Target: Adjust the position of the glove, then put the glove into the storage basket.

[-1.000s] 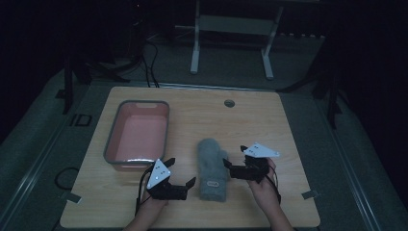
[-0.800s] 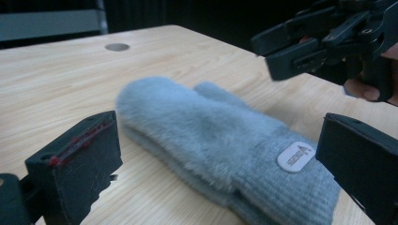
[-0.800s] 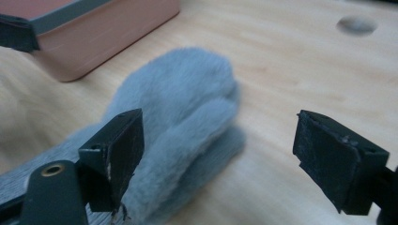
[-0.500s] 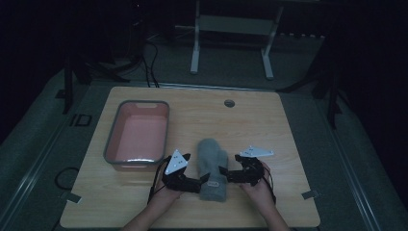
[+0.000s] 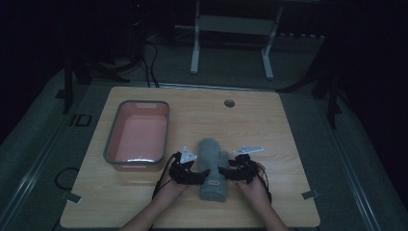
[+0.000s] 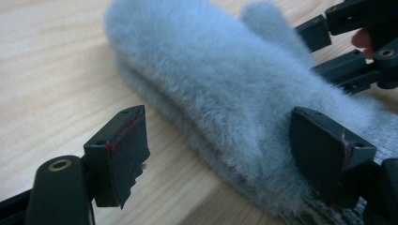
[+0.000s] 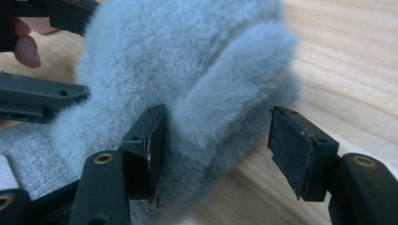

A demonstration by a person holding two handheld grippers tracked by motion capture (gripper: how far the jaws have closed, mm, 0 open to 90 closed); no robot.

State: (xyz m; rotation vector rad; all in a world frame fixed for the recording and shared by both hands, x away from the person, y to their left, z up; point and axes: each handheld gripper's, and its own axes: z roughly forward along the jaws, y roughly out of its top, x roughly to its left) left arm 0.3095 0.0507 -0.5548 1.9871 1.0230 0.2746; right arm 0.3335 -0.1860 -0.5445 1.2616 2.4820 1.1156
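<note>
High view: above table [image 5: 288, 144], looking forward-down, far. 2 gripper views: close, facing opposite flanks of shared mitten [image 6: 225, 108].

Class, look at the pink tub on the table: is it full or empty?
Empty. In the high view the pink tub shows only its bare pink floor; the grey mitten lies outside it on the table.

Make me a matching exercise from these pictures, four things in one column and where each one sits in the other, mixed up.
Things:
1. pink tub
2. grey mitten
3. left gripper
4. round hole

Places:
a. between the two grippers
b. far part of the table, past the mitten
c. left part of the table
d. at the mitten's left edge

Pairs: 1-c, 2-a, 3-d, 4-b
</note>
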